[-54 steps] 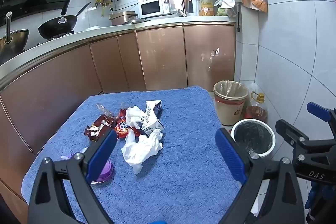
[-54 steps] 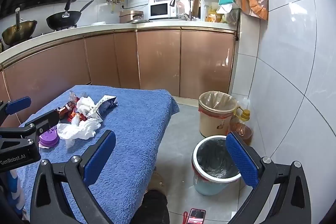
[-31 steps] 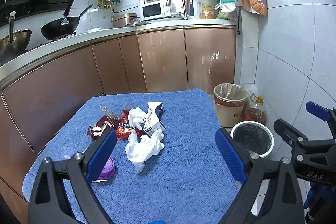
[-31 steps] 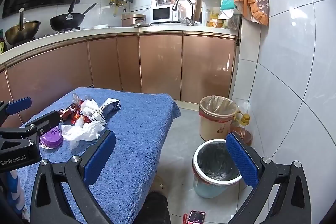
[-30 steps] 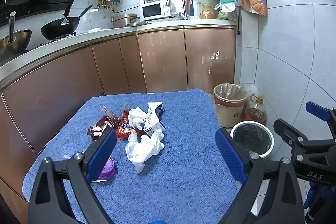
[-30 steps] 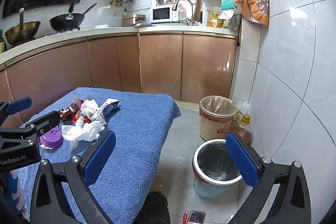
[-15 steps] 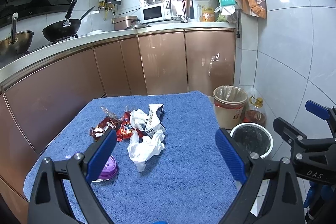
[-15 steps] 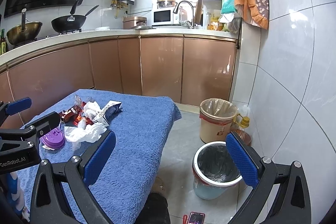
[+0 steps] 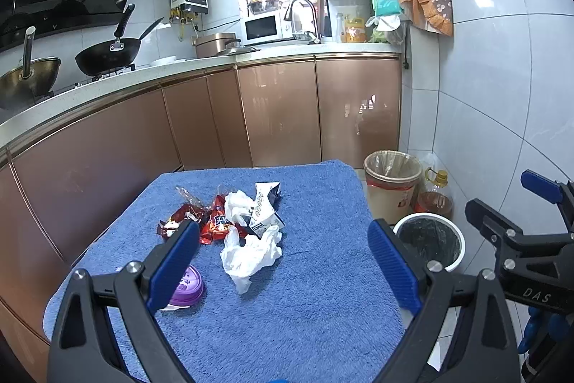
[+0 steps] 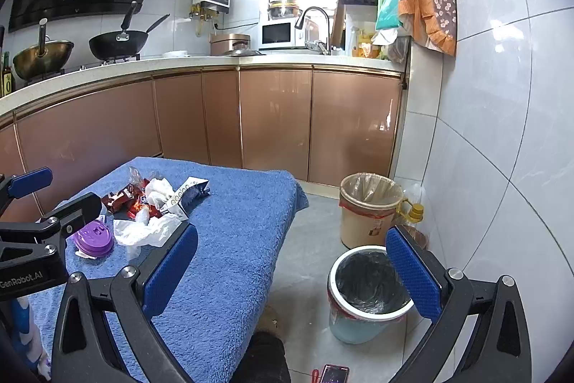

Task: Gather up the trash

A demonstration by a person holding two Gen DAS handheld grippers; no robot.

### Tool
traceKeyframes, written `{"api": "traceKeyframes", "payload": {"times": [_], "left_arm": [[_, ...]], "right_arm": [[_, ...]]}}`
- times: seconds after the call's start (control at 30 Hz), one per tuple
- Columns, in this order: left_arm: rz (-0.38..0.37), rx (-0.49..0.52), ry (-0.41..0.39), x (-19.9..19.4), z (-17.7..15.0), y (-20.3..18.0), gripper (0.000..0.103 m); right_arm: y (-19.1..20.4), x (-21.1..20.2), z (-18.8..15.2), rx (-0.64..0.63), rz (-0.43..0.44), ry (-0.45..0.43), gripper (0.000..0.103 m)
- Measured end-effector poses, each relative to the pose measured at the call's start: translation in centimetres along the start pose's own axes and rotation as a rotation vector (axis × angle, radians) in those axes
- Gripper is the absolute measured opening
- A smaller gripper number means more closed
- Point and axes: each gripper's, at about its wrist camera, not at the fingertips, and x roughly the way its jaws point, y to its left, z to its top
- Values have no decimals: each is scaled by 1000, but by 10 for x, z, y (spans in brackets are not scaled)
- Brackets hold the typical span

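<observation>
Above the near edge of the blue towel [image 9: 294, 311], both the left gripper [image 9: 283, 261] and right gripper [image 10: 290, 271] hang wide apart and empty, so a grab at the limp tissue [image 9: 251, 253] could snag wrappers [image 9: 201, 221] heaped behind it or miss the lined bin [image 10: 369, 286], whose depth is hidden.

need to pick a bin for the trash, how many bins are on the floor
2: a beige bin with a clear liner by the cabinets, and a white-rimmed bin with a black liner nearer the camera, both right of the blue-covered table.
</observation>
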Motion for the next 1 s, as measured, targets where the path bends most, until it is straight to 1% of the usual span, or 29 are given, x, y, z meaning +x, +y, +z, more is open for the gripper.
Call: {"api": "traceKeyframes", "payload": {"times": [0.4, 0.73, 1.0], "left_arm": [[6, -2, -11, -3, -1, 1, 95], [-57, -17, 43, 7, -2, 10, 95], [-64, -41, 72, 15, -7, 20, 95]], "right_arm": [[-3, -3, 1, 15, 3, -17, 103], [3, 1, 0, 10, 27, -16, 103], [8, 3, 2, -5, 32, -22, 103]]}}
